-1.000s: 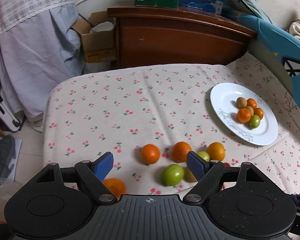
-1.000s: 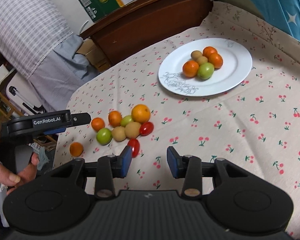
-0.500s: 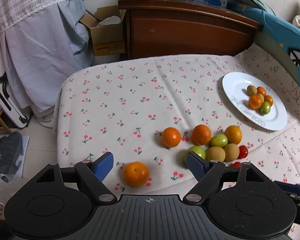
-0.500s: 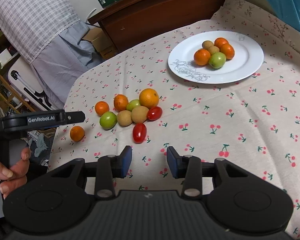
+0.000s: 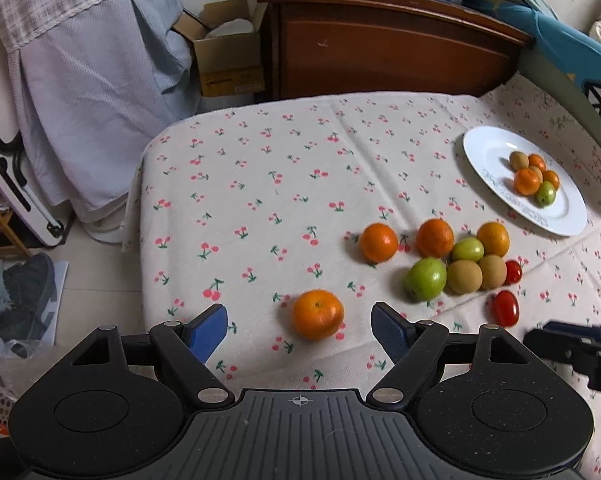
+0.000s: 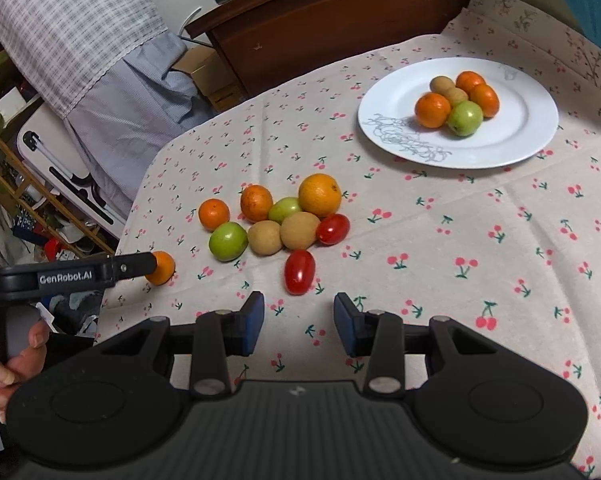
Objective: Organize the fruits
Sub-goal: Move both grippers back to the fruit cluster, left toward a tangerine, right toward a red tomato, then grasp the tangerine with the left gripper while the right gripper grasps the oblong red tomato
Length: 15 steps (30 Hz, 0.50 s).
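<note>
The white plate (image 6: 512, 136), upper right in the right wrist view, holds six small fruits (image 6: 458, 100): three orange, one green, apparently two tan. The loose pile (image 6: 284, 216) sits mid-frame on the cherry-print surface (image 6: 460, 240). Since a second ago the left gripper (image 5: 298, 326) has pulled back; its jaws stand apart around the lone orange (image 5: 317, 314). The right gripper (image 6: 298, 322) is empty, its jaws apart.

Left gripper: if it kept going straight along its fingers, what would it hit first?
Most likely the lone orange, which sits apart from the fruit cluster and lies between the open fingers of the left gripper. Depth is hard to judge.
</note>
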Each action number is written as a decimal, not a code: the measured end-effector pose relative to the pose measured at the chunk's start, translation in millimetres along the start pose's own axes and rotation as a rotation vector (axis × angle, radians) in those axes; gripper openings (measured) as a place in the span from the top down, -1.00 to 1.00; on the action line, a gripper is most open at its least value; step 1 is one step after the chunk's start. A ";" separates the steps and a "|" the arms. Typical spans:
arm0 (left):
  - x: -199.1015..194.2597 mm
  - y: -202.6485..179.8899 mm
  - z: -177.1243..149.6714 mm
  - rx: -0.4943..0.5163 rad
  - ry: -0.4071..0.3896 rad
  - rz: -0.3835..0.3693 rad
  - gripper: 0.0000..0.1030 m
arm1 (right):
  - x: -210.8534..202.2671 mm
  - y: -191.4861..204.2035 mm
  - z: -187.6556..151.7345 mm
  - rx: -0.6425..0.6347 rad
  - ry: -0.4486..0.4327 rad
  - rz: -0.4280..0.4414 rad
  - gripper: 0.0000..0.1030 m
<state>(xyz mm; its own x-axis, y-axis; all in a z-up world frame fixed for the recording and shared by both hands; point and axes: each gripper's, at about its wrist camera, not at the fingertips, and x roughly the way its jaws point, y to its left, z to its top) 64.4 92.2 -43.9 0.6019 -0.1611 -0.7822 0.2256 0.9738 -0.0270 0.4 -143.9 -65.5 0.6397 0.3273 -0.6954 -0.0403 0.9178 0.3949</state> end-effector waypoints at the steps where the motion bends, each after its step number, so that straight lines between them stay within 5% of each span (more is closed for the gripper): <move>1: 0.6 -0.5 -0.8 0.006 0.000 -0.002 -0.53 | 1.8 0.7 0.2 -0.007 0.001 -0.003 0.22; 15: 23.0 -11.7 -5.1 0.047 0.004 0.016 -0.20 | 18.8 2.6 6.5 -0.022 -0.016 -0.014 0.22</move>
<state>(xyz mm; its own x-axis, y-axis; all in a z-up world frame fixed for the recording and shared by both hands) 71.7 78.0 -64.8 0.6027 -0.1449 -0.7847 0.2518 0.9677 0.0147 17.4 -136.8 -73.7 0.6522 0.3114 -0.6911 -0.0486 0.9270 0.3719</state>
